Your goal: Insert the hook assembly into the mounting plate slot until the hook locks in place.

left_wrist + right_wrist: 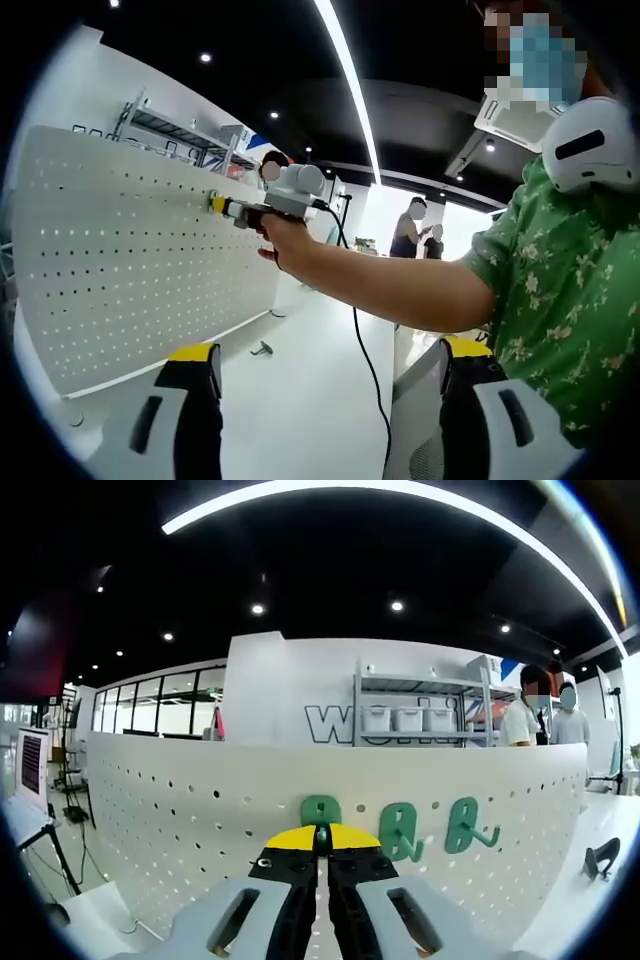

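Observation:
In the right gripper view, my right gripper (321, 840) is shut on a green hook (320, 811), holding it against the white pegboard (150, 820). Two more green hooks (400, 830) (466, 825) hang on the board just to its right. In the left gripper view, a person's hand holds the right gripper (225, 206) with its yellow tips touching the pegboard (120, 260) near its top edge. My left gripper (330, 350) stands wide open low over the table, with nothing between its jaws.
A dark loose hook (262, 349) (600, 858) lies on the white table (300, 410) by the board's foot. A black cable (366, 350) hangs from the right gripper. A person in a green shirt (560, 290) stands at right. A monitor on a tripod (30, 765) is at far left.

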Motion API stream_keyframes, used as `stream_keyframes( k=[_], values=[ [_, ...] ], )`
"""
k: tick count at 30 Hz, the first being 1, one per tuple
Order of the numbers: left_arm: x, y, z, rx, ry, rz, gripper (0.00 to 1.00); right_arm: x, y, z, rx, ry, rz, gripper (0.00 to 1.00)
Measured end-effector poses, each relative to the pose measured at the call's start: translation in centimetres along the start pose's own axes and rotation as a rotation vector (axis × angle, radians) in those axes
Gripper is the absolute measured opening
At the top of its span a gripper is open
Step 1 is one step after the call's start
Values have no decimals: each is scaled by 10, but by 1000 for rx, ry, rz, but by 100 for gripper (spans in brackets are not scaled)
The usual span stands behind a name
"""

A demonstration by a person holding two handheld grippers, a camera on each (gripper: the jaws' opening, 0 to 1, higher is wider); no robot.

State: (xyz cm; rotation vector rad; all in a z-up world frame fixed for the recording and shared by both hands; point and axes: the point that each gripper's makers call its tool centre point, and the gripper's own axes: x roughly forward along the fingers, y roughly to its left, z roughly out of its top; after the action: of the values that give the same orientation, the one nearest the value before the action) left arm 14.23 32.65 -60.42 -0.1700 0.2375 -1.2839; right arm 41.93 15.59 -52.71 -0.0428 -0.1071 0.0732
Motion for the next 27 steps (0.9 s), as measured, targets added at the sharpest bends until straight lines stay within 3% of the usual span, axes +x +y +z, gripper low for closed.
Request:
stream_keyframes(
  k=[14, 24, 27],
  values=[
    [1, 2, 0, 0, 3, -2, 91, 2, -1, -1, 122, -26, -12, 0],
    [1, 2, -2, -2, 7, -3, 91, 2, 0, -2, 92, -31, -11, 1],
    [1, 3, -2, -3, 5, -2, 91, 0, 2, -2, 48, -39, -13, 1]
  ],
)
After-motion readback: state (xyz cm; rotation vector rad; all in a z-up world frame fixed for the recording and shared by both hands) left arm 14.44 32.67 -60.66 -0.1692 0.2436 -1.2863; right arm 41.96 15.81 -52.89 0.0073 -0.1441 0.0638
